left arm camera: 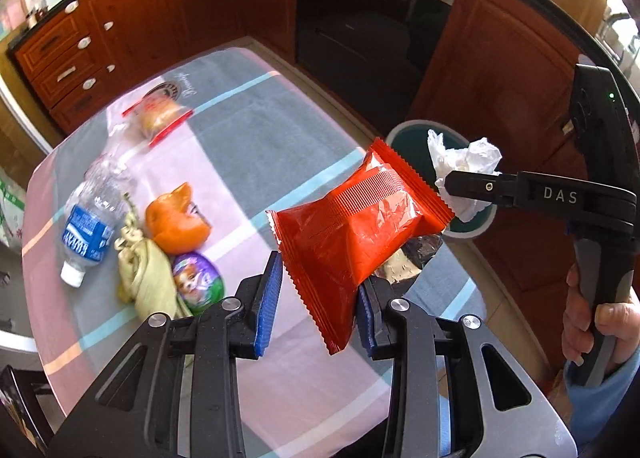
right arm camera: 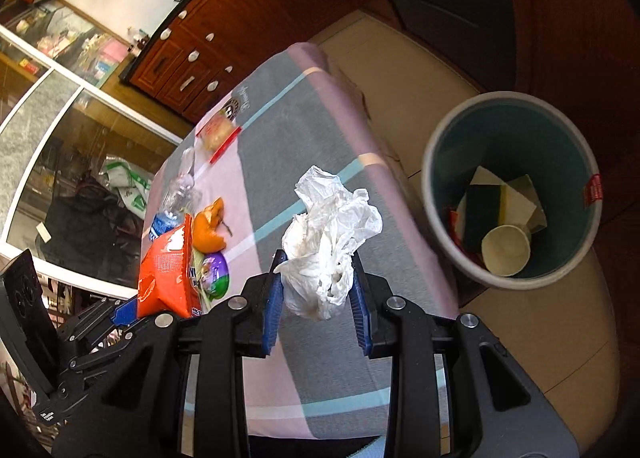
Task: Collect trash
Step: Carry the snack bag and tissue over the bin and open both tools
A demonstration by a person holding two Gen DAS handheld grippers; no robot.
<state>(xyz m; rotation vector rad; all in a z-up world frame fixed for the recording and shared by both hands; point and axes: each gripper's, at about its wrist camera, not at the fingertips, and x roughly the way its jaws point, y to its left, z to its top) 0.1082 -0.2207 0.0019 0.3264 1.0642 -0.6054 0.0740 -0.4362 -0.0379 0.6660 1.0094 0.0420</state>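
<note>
I've got the right gripper clamped on a crumpled tissue, and the bin sits on the floor off its right, past the worktop edge. So right is nearer; left gripper pinching the red wrapper trails behind w/ bin beyond it.

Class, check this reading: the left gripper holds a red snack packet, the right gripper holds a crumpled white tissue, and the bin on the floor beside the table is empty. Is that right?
One error: the bin is not empty. The right wrist view shows a paper cup and other scraps inside. The left gripper does hold the red snack packet, and the right gripper the crumpled white tissue.
</note>
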